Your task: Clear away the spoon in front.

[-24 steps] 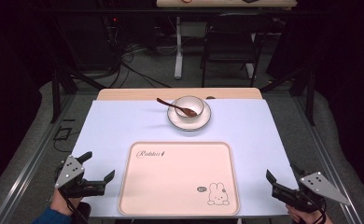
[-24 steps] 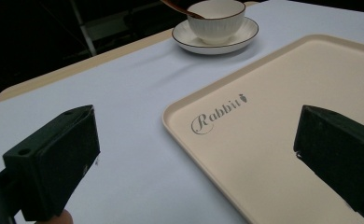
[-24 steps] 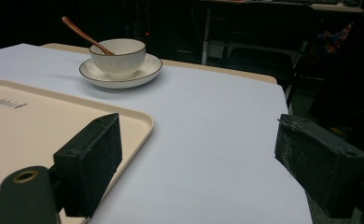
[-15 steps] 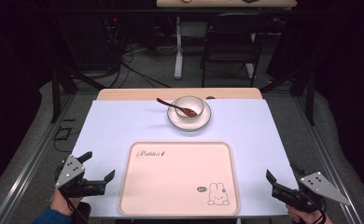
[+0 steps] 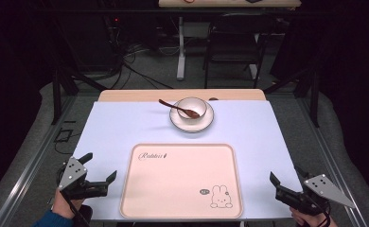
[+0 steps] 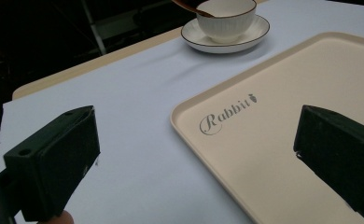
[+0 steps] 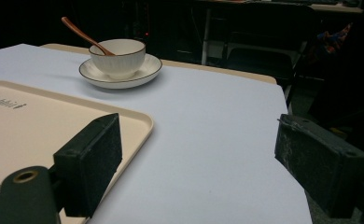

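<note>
**Both grippers wide open at the tray's near corners**

Here's the cream tray [image 5: 182,182], long side running left to right across the pale blue table cover [image 5: 126,127]. Script at its far-left corner reads "Rabbit" with a tiny carrot; a rabbit drawing [image 5: 219,197] and a small round label, too small to read, sit at its near-right corner. Beyond the tray stands a white cup [image 5: 192,109] on a saucer [image 5: 192,122], brown spoon [image 5: 173,105] handle pointing far-left. Left gripper [image 5: 99,171] beside the tray's near-left corner, jaws spread, empty. Right gripper [image 5: 283,180] off its near-right corner, jaws apart too, partly cut off by the frame edge.
</note>
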`<state>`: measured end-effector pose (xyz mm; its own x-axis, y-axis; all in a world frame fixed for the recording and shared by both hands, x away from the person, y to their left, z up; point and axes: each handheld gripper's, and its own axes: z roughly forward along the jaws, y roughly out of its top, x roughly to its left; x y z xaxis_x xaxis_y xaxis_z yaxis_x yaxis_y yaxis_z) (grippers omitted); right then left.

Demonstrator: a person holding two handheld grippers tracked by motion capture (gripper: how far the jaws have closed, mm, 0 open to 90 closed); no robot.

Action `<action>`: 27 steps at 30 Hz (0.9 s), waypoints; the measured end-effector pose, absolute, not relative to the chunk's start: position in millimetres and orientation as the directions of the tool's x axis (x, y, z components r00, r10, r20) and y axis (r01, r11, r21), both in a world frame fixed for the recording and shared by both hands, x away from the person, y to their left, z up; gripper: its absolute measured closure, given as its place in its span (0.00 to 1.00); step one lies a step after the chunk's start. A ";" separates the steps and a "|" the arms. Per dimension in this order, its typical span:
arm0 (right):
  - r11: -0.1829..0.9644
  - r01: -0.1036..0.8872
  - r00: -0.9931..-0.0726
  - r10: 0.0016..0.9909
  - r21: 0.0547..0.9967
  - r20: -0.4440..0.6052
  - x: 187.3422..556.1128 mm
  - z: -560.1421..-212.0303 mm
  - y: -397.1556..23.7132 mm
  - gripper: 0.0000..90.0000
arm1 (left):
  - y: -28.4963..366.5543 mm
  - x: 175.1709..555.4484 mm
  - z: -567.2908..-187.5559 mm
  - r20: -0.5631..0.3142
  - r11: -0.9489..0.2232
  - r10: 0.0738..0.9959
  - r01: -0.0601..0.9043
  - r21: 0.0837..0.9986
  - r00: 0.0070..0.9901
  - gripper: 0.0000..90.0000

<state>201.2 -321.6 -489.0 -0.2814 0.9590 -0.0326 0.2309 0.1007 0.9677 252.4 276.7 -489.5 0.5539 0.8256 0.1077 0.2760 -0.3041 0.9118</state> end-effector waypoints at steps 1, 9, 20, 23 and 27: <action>0.101 0.231 -0.281 0.959 0.968 -0.033 201.2 -489.0 -321.6 0.16 | 276.7 252.4 -489.5 0.108 -0.304 0.826 0.276 0.912 0.554 0.00; 0.102 0.230 -0.282 0.959 0.968 -0.033 201.4 -489.1 -321.7 0.16 | 269.2 255.4 -487.3 0.113 -0.304 0.825 0.265 0.915 0.554 0.00; 0.104 0.232 -0.282 0.959 0.967 -0.035 201.4 -489.0 -321.6 0.16 | 257.2 269.3 -486.0 0.107 -0.284 0.842 0.264 0.922 0.529 0.00; 0.102 0.231 -0.282 0.959 0.968 -0.034 201.5 -489.1 -321.6 0.16 | 255.5 277.4 -487.9 0.088 -0.274 0.856 0.302 0.913 0.510 0.00; 0.101 0.231 -0.281 0.959 0.968 -0.033 201.2 -489.1 -321.7 0.16 | 255.5 285.2 -487.8 0.065 -0.247 0.866 0.312 0.918 0.495 0.00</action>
<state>201.2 -321.7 -489.1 -0.2814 0.9590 -0.0328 0.2306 0.1008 0.9678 285.2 255.5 -487.8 0.4953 0.8663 0.0646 0.3116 -0.2466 0.9177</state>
